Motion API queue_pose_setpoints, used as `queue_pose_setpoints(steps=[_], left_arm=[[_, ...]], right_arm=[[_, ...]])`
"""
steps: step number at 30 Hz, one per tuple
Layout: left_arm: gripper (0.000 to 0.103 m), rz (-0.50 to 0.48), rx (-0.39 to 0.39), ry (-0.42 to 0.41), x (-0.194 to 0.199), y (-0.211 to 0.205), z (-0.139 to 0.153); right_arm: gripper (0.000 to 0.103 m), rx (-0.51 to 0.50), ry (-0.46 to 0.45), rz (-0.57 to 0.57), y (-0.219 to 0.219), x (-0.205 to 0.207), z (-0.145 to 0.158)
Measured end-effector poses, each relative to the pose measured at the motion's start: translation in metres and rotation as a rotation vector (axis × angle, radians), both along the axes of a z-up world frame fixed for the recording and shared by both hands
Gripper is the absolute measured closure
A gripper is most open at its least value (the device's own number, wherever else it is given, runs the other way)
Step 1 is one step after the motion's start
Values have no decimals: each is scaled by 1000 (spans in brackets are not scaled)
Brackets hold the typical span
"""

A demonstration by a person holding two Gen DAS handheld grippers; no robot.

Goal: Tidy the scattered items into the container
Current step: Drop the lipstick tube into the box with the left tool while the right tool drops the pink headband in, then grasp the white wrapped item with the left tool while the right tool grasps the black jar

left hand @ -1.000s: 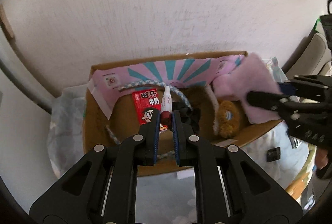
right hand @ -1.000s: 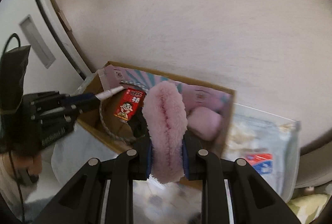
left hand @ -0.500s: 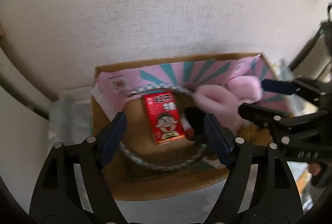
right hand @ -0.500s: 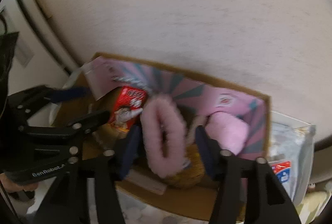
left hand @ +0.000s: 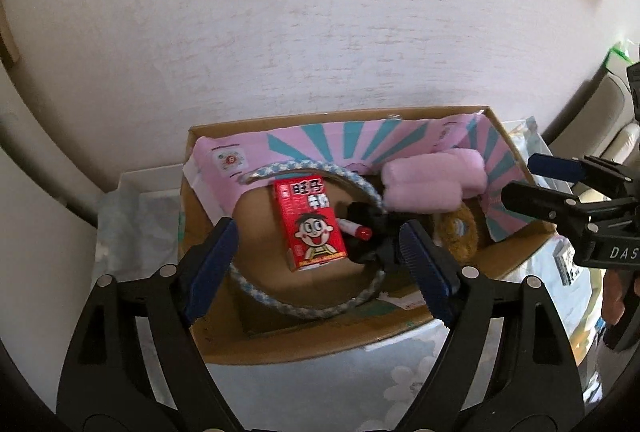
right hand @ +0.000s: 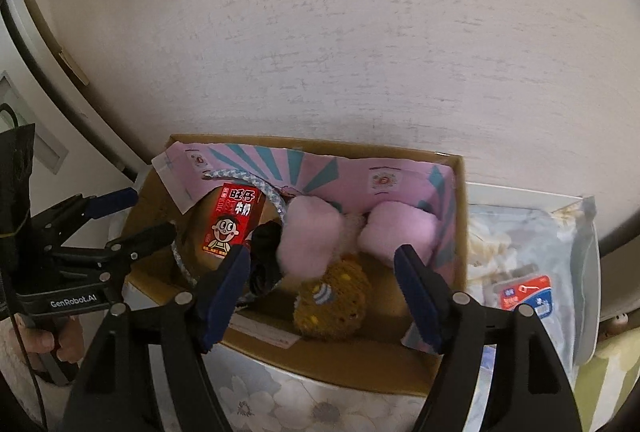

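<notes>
Since the earlier frame, both grippers have released their loads: the tube and the pink plush earmuffs (right hand: 308,240) are now lying inside the cardboard box (left hand: 296,346). The box is sitting on a floral-covered surface against the wall. Inside it, a braided hoop (left hand: 304,306) is ringing the red milk carton (left hand: 310,222), with the red-capped tube (left hand: 354,228) just beside the carton (partly hidden by a black item). The left gripper (left hand: 316,262) and the right gripper (right hand: 322,282) are hovering above the box, jaws opening, nothing clamped between them.
</notes>
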State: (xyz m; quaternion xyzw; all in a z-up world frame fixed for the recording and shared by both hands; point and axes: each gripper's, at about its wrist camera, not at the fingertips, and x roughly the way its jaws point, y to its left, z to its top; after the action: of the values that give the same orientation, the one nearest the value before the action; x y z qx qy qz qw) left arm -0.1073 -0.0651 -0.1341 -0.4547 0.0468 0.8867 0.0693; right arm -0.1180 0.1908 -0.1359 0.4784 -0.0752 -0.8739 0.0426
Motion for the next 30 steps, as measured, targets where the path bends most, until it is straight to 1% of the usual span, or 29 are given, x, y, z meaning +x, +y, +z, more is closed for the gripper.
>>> queue_pose_setpoints(steps=[6, 9, 13, 16, 17, 20, 22, 23, 26, 28, 30], left_arm=[[21, -29, -10, 28, 14, 16, 10], [21, -40, -3, 45, 21, 22, 17], [21, -74, -21, 94, 31, 36, 26], [21, -136, -32, 128, 44, 47, 30], [21, -174, -35, 138, 53, 52, 28], [21, -254, -38, 142, 74, 65, 14], [21, -321, -54, 114, 89, 76, -6], [21, -338, -67, 100, 94, 81, -14], [21, -364, -115, 55, 101, 93, -43], [21, -364, -128, 46, 99, 97, -54], [21, -372, -145, 41, 95, 99, -65]], right_arm=[[32, 9, 29, -20, 7, 19, 11], [32, 8, 52, -36, 13, 31, 19], [32, 6, 82, -75, 30, 50, 30], [32, 5, 100, -106, 43, 63, 37], [32, 6, 107, -116, 49, 70, 40], [32, 27, 116, -137, 62, 93, 44], [32, 48, 106, -158, 69, 107, 41], [32, 52, 99, -165, 72, 113, 38], [32, 44, 64, -187, 80, 128, 21], [32, 38, 24, -197, 82, 135, 4], [32, 56, -16, -199, 80, 142, -11]])
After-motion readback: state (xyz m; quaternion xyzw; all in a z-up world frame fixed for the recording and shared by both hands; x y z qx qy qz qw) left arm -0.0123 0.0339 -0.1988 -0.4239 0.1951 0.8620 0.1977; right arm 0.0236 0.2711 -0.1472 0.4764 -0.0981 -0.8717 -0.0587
